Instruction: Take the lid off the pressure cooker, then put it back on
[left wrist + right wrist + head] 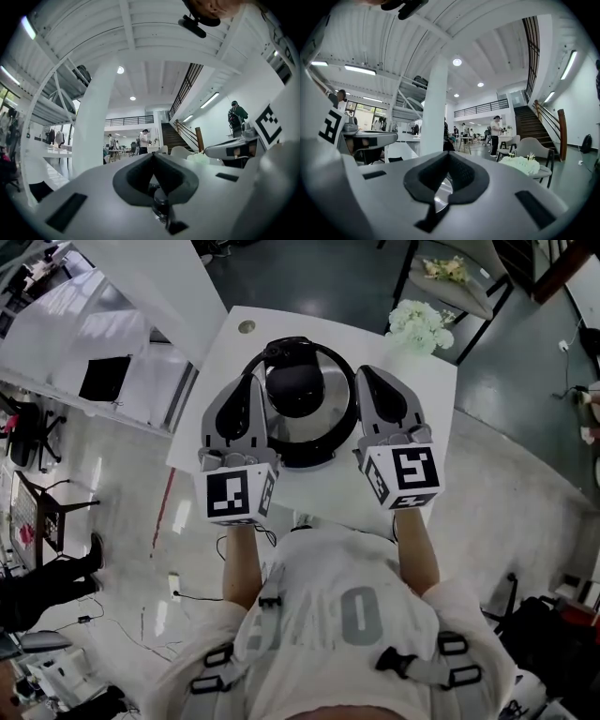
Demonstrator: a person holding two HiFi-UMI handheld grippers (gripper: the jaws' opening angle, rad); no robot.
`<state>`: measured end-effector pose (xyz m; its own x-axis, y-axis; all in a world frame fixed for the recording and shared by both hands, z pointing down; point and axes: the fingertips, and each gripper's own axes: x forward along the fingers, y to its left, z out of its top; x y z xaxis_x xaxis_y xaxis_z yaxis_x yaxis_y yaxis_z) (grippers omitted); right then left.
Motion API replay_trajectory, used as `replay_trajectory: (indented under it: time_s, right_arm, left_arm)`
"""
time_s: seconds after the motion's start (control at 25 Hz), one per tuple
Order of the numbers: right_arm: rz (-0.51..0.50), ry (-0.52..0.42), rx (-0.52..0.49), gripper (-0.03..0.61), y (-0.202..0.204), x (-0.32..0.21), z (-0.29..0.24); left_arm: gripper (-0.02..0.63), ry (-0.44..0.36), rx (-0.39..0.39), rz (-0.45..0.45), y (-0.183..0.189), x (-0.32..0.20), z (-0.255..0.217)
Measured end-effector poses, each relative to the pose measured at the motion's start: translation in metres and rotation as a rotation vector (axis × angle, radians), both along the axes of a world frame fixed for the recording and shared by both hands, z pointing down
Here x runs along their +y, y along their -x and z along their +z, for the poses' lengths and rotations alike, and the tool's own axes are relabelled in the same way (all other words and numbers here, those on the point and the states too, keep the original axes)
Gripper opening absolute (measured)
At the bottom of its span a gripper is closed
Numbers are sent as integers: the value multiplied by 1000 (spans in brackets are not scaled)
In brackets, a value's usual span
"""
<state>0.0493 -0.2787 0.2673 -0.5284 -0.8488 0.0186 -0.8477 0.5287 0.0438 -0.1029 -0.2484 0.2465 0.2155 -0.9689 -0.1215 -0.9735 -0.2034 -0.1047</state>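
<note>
Left hand-held gripper (251, 382) was pressed together with nothing pinched, and it hid the pressure cooker's (309, 461) left edge. Cooker sat mid worktop (427, 395), lid (317, 430) on, body below out of sight. Black handle (286, 351) pointed far, long axis near-far. Right hand-held gripper (367, 376) was pressed together, empty, covering the right edge.

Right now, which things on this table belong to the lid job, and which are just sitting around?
Part of the job:
pressure cooker
lid, on the cooker
left gripper and right gripper, both shut and empty, flanking the cooker

Just lying about:
white flowers at the table's far corner
round cap in the tabletop
</note>
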Motion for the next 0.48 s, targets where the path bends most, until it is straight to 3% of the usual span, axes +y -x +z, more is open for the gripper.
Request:
replay_trajectory:
  time_s: [0.48]
  right_arm:
    - [-21,-2,25,9,2,4,0]
  left_arm:
    - [18,1,-16,-22,4,-2,2]
